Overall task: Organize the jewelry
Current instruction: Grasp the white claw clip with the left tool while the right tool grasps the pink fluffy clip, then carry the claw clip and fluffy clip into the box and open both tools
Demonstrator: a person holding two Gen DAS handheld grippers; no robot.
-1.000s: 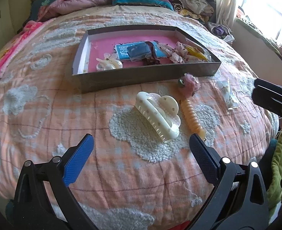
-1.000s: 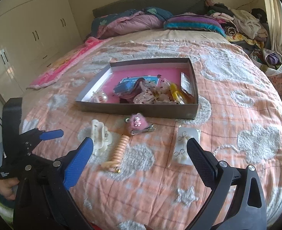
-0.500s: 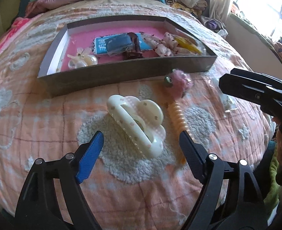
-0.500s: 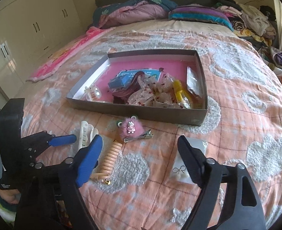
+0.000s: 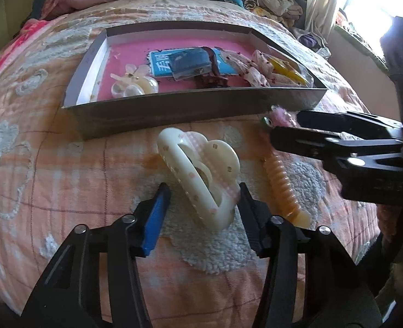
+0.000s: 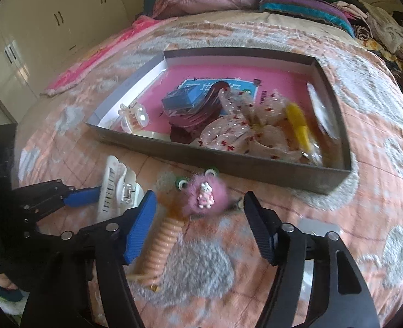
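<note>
Several pieces already lie in the box (image 5: 174, 109) on the bed. Outside it remain the cream claw clip (image 5: 201, 175), straddled by the closing left gripper (image 5: 202, 199), and the pink fluffy clip (image 6: 201, 194) between the narrowing, not-yet-touching right gripper (image 6: 198, 213), plus a coil hair tie (image 6: 160, 248).

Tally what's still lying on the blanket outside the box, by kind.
Cream claw clip: 1
Fuzzy pink clip: 1
Orange spiral hair tie: 1
Clear packet, partly hidden behind a finger of the right hand-held gripper: 1
Total: 4
</note>
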